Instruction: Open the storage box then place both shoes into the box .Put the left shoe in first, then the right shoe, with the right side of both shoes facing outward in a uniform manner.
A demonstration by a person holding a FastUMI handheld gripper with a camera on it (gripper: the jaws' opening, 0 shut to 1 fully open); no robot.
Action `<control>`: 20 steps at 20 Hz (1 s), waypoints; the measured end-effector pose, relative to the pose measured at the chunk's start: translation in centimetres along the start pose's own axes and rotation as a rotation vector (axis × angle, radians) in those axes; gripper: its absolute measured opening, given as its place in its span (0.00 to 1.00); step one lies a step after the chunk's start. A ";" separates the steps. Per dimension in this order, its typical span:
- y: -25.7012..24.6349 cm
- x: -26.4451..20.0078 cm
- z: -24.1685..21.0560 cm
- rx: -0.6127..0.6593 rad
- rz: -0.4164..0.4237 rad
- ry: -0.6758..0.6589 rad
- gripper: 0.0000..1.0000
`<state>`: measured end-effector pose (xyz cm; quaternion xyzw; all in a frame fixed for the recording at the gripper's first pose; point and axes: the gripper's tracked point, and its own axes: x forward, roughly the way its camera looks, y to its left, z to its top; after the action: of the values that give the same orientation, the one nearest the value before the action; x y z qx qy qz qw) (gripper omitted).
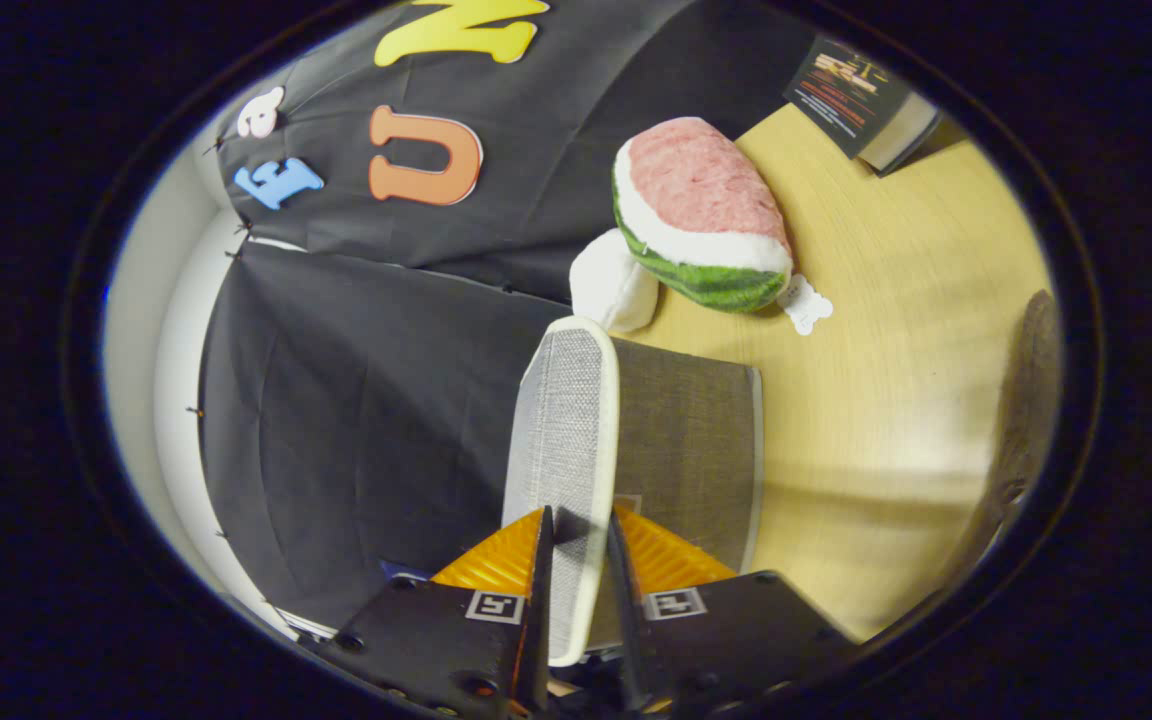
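Gripper view: gripper clamped on the grey fabric lid of the storage box, both fingers pressing its white-edged rim, lid raised on edge. Beyond, on the wooden table: watermelon plush, white plush touching it, book far right.

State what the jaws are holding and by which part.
The gripper is shut on the storage box lid, clamped at its white-trimmed free edge, which stands between the jaws.
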<state>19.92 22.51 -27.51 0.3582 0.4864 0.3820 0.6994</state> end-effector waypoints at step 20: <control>16.0 -0.9 1.8 -0.052 -0.027 -0.168 0.02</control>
<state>18.40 28.69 -12.69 0.3641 0.4210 0.3535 0.7518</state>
